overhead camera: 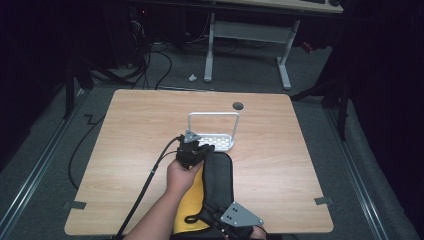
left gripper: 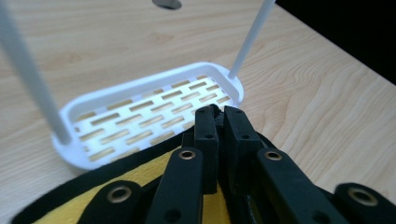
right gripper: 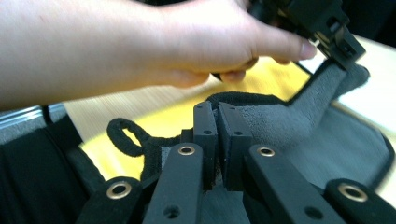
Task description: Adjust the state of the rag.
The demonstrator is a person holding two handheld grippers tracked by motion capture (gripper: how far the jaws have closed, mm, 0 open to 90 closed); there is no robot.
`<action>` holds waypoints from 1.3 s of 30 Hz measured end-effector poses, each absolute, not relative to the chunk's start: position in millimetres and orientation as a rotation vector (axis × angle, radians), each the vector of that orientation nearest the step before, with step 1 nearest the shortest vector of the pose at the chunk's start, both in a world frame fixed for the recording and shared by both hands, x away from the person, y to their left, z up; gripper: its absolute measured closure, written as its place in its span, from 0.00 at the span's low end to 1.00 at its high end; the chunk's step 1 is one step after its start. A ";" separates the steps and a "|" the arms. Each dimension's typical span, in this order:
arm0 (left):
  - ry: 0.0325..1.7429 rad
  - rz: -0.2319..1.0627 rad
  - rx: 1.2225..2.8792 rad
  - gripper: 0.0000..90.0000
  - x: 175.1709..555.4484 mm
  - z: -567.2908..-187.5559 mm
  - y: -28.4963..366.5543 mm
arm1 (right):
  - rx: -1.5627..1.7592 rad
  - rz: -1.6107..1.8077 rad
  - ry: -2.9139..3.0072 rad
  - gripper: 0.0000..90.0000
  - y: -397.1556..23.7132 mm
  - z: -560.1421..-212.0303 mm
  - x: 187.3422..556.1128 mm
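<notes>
Both grippers' fingers are clamping the cloth (overhead camera: 216, 172) w/ left gripper (overhead camera: 202, 148) at 12 o'clock edge by rack (overhead camera: 213, 116), right gripper (right gripper: 215, 112) gripping 6 o'clock loop end, prob. stretching it flat on tabletop (overhead camera: 135, 130).

High view: right gripper (overhead camera: 220, 220) at 6 o'clock, cut off by the bottom edge; its jaw tips sit under the grey plate, so the grip on the cloth (overhead camera: 217, 175) is not visible here. Left hand (overhead camera: 181, 175) covers the cloth's middle.

Left gripper view: left gripper (left gripper: 215, 111) hides the cloth's pinched edge; both white rack (left gripper: 140, 112) uprights run off the top edge at 11 and 1 o'clock. Dark round spot at 12 o'clock is cropped, unidentifiable.

Right gripper view: forearm blurred, leaving at 9 o'clock; cloth loop partly hidden behind the jaws.
</notes>
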State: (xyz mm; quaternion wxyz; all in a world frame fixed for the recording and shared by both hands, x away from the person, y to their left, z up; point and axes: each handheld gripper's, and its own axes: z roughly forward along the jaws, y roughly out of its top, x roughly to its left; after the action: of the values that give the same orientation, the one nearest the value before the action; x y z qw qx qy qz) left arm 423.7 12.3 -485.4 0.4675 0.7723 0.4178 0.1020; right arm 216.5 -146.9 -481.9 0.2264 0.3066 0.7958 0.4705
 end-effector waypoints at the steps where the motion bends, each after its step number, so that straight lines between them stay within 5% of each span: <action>1: 1.033 0.245 1.896 0.94 424.9 -487.6 9.0 | 0.845 1.297 2.194 0.97 -146.9 -481.9 216.5; 14: 1.057 0.194 1.906 0.91 428.2 -501.9 -21.4 | 0.945 1.217 2.209 0.91 -184.8 -497.9 211.3; 22: 0.985 0.175 1.880 0.63 420.5 -488.8 -14.4 | 0.968 1.251 2.162 0.84 -190.1 -491.4 215.0; 39: 1.005 0.297 1.953 0.60 364.6 -513.2 87.8 | 1.055 1.103 2.131 0.84 -190.8 -498.9 279.8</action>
State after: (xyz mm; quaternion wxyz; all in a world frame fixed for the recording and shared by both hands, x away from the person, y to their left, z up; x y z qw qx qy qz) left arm 364.6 87.8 -513.2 0.4463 0.7885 0.4057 0.1200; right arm 279.8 -190.8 -498.9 0.2573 0.3888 0.7856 0.4068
